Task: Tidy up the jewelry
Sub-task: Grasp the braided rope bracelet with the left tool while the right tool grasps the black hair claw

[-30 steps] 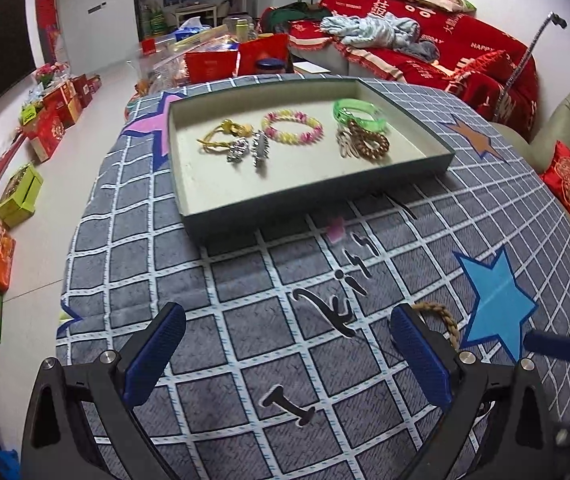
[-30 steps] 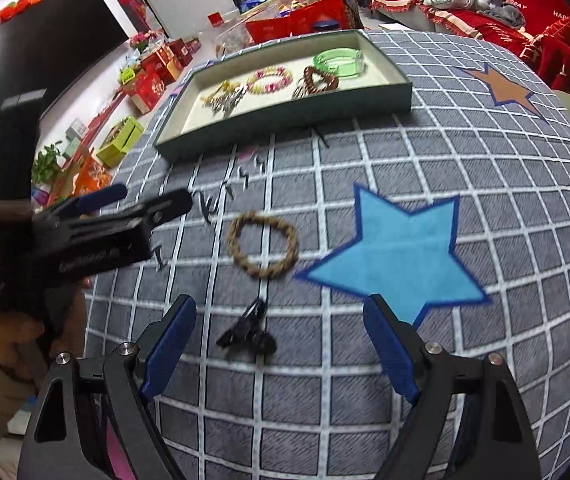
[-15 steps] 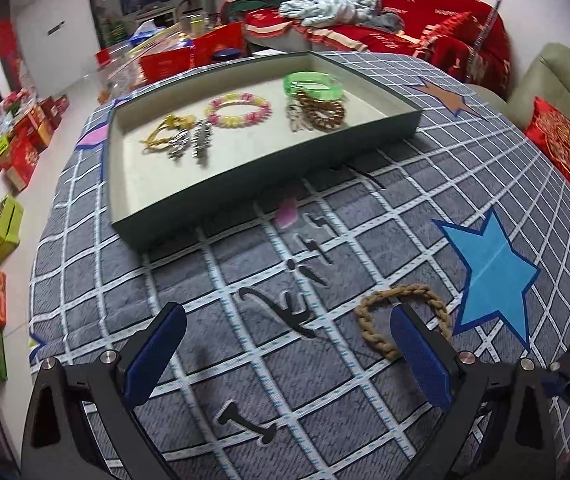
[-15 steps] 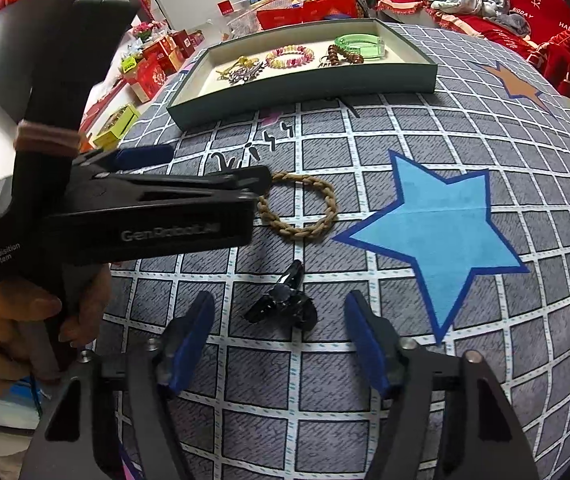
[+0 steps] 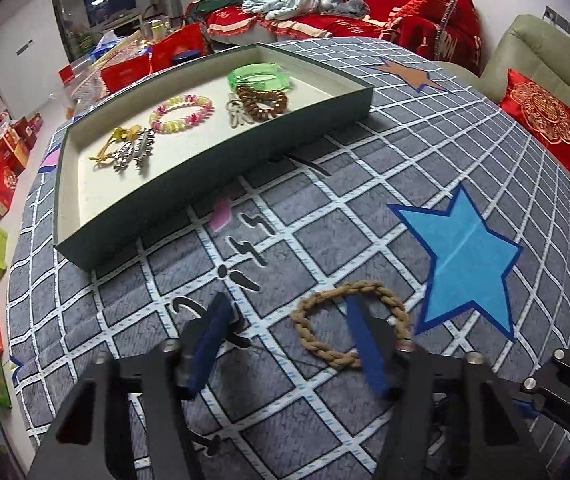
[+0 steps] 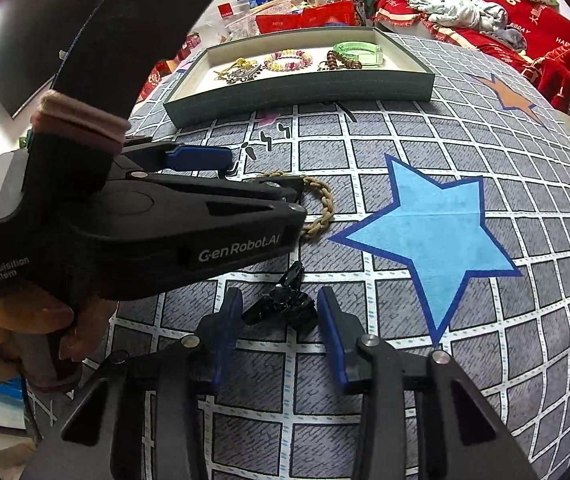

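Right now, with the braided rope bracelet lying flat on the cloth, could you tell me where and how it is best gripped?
Pinch one stretch of the braided rope bracelet across its cord from above, one finger inside the loop and one outside. It lies flat as an open ring, so a side approach finds no edge. The left gripper, jaws just closing, already has a pad inside the ring; I would take the near arc.

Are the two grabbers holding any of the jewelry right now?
Not yet. The left gripper has been closing around the braided bracelet's near edge, the right gripper around the black clip; neither pinches.
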